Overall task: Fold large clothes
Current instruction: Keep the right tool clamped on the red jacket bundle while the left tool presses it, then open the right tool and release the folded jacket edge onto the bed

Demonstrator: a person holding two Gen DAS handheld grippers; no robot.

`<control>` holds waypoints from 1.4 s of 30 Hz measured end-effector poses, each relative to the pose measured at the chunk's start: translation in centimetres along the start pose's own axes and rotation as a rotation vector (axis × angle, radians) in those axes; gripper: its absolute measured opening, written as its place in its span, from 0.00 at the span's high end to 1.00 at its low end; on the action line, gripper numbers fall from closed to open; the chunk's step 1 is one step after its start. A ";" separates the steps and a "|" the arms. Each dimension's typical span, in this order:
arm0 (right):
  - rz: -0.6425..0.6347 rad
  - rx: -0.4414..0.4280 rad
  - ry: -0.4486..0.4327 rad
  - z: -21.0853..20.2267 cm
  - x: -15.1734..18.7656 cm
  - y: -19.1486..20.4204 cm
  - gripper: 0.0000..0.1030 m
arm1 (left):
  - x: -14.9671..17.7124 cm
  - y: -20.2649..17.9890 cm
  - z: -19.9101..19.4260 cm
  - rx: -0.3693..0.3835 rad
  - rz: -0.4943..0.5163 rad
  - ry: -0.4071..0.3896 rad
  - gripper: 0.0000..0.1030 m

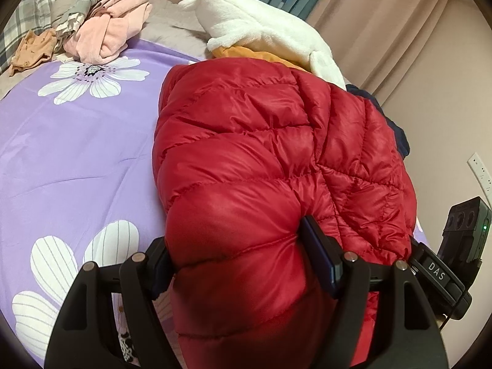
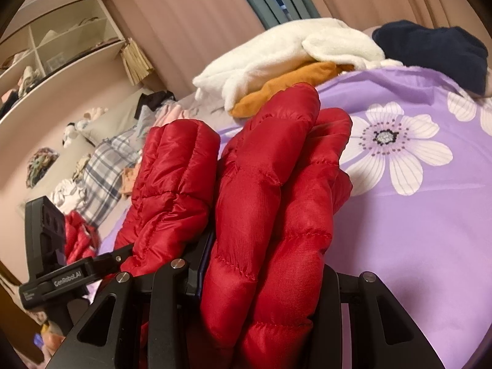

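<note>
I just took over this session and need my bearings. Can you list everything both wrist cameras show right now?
puffer jacket: one, red, on the bed, bunched in both grippers
bedspread: one, purple with white flowers, under the jacket
fleece garment: one, white, beyond the jacket
orange garment: one, under the white fleece
navy garment: one, far right on the bed in the right view
pink clothes: one pile, far left of the bed
plaid fabric: grey and white, by the pink pile
curtains: beige, behind the bed
shelf unit: one, cream, on the wall
left gripper: black, clamped on jacket
right gripper: black, clamped on jacket
</note>
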State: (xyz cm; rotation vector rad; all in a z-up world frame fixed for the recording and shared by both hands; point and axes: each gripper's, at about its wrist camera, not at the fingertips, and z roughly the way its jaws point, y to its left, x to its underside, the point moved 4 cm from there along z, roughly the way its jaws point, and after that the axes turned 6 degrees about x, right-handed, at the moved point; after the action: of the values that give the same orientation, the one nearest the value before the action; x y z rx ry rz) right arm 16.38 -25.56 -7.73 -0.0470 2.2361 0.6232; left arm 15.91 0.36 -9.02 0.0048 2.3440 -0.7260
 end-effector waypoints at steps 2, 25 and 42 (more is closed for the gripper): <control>0.012 0.001 0.004 0.4 0.0 -0.3 0.61 | 0.1 -0.2 0.2 -0.007 0.005 -0.001 0.26; 0.250 0.025 0.125 2.0 2.0 -5.4 0.28 | 0.7 2.9 2.5 -0.083 -0.043 0.036 0.00; 0.061 0.009 0.012 -4.1 0.3 -1.1 0.28 | 0.8 2.2 -1.8 -0.172 0.036 -0.006 0.30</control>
State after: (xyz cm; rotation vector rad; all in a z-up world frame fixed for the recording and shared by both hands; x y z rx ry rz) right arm 13.57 -28.35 -6.06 0.0223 2.2591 0.6478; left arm 14.63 2.96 -9.52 -0.0308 2.3872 -0.5049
